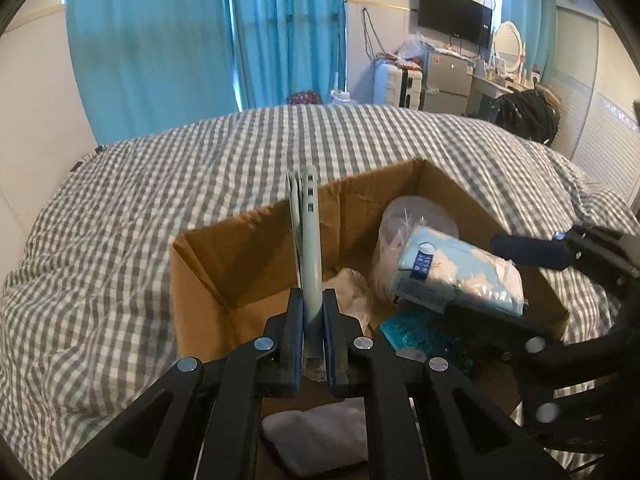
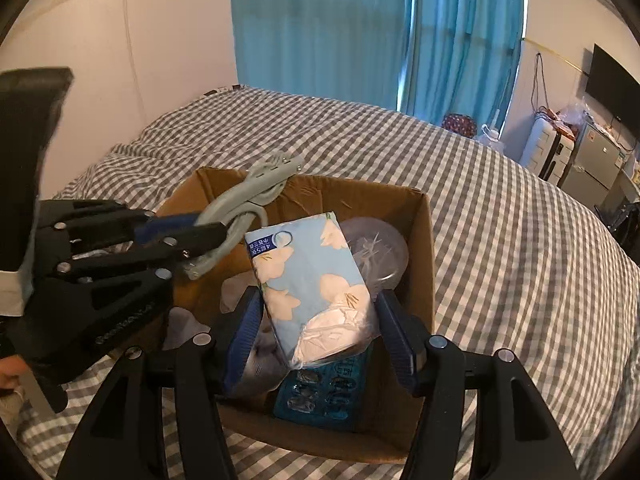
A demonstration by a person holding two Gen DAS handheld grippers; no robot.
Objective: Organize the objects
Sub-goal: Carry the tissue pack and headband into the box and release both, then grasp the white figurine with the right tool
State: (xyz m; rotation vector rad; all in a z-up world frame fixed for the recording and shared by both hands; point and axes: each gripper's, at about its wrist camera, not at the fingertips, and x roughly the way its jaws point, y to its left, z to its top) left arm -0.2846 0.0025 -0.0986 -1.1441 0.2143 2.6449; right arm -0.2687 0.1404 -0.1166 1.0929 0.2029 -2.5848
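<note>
An open cardboard box (image 1: 244,252) (image 2: 416,248) sits on a grey checked bed. My left gripper (image 1: 312,308) (image 2: 208,236) is shut on grey-green scissors (image 1: 311,240) (image 2: 256,192) and holds them over the box's left side. My right gripper (image 2: 316,332) (image 1: 480,280) has wide jaws on either side of a light blue tissue pack (image 2: 312,280) (image 1: 460,276) over the box; whether the pads press it is unclear. Inside lie a clear plastic lid (image 2: 380,252) (image 1: 412,216), a teal blister pack (image 2: 328,392) (image 1: 420,332) and white wrapped items (image 1: 352,292).
The checked bedspread (image 1: 160,184) (image 2: 500,220) surrounds the box. Blue curtains (image 1: 200,40) hang behind the bed. A TV (image 1: 454,14), fridge (image 1: 446,76), suitcase (image 1: 396,84) and dressing table with mirror (image 1: 508,40) stand at the far right. A grey cloth (image 1: 320,436) lies below my left gripper.
</note>
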